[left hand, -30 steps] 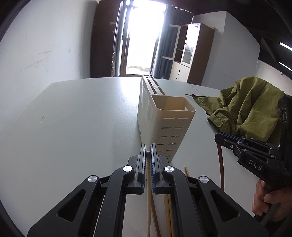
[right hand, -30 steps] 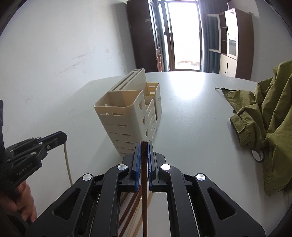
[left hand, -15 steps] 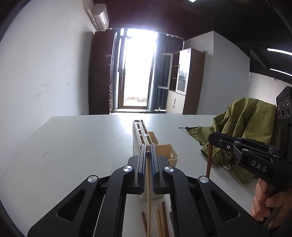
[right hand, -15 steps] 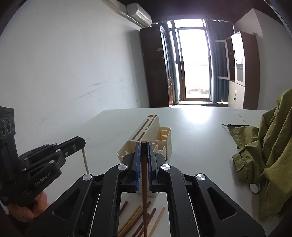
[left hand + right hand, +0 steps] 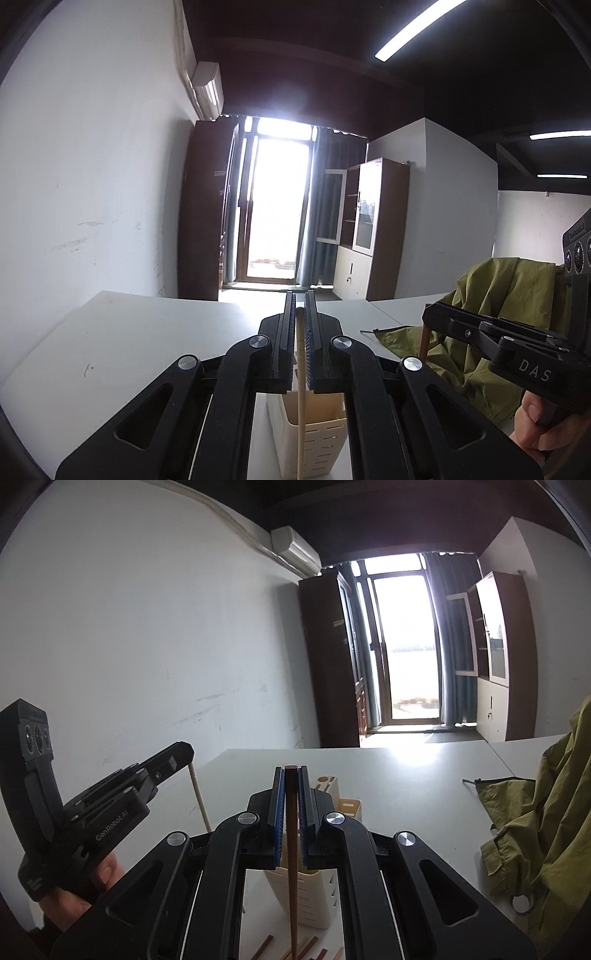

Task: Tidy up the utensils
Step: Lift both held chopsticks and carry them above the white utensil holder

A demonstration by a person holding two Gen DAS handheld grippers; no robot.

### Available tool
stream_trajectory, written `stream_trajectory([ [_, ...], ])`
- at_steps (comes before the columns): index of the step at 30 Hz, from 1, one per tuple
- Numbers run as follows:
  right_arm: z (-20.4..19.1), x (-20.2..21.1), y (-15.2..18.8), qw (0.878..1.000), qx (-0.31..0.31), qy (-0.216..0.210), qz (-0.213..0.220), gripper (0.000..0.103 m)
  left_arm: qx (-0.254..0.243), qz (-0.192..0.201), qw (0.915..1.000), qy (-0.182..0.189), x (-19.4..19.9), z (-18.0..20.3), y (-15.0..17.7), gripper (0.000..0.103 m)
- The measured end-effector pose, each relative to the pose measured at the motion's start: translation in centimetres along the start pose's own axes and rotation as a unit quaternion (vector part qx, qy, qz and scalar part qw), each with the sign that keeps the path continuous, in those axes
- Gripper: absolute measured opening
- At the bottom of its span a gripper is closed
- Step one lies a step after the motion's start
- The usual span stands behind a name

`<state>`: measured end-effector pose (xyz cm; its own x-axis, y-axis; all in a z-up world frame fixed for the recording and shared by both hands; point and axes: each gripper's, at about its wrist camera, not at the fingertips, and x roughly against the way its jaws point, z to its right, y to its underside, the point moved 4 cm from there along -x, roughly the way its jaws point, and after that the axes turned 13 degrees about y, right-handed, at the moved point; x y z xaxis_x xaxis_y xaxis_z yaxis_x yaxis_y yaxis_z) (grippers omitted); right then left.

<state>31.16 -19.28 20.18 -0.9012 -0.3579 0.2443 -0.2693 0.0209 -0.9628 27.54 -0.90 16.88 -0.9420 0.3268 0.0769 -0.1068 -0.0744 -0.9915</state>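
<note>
My left gripper [image 5: 300,317] is shut on a pale wooden chopstick [image 5: 301,406] that hangs down in front of the cream utensil holder [image 5: 314,439]. My right gripper [image 5: 291,786] is shut on a dark brown chopstick [image 5: 293,867], also hanging above the cream utensil holder [image 5: 314,897]. Both grippers are held high and nearly level over the white table [image 5: 129,339]. In the right wrist view the left gripper [image 5: 186,753] shows at the left with its pale chopstick [image 5: 199,797]. The right gripper [image 5: 428,319] appears at the right of the left wrist view. Several loose chopsticks [image 5: 306,947] lie on the table before the holder.
An olive green jacket [image 5: 546,830] is heaped on the table's right side, also seen as the jacket [image 5: 498,306] in the left wrist view. A white wall [image 5: 129,646] runs along the table's left edge. A bright door and brown cabinets stand beyond the table.
Both grippers have risen and tilted up toward level, each lifting its chopstick. The holder and loose chopsticks have slid toward the bottom of both views.
</note>
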Motion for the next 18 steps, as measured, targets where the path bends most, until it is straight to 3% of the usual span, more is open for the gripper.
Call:
stream_trajectory([
  [10,0.8,1.1,-3.0,0.994,-0.036,-0.044,0.095,0.007,-0.035,0.11,0.9932,-0.015,1.5,1.1,-2.1,0.004],
  [18,1.6,1.4,-5.0,0.982,-0.057,-0.079,0.16,0.007,-0.013,0.131,0.9912,-0.002,0.5,0.7,-2.3,0.004],
])
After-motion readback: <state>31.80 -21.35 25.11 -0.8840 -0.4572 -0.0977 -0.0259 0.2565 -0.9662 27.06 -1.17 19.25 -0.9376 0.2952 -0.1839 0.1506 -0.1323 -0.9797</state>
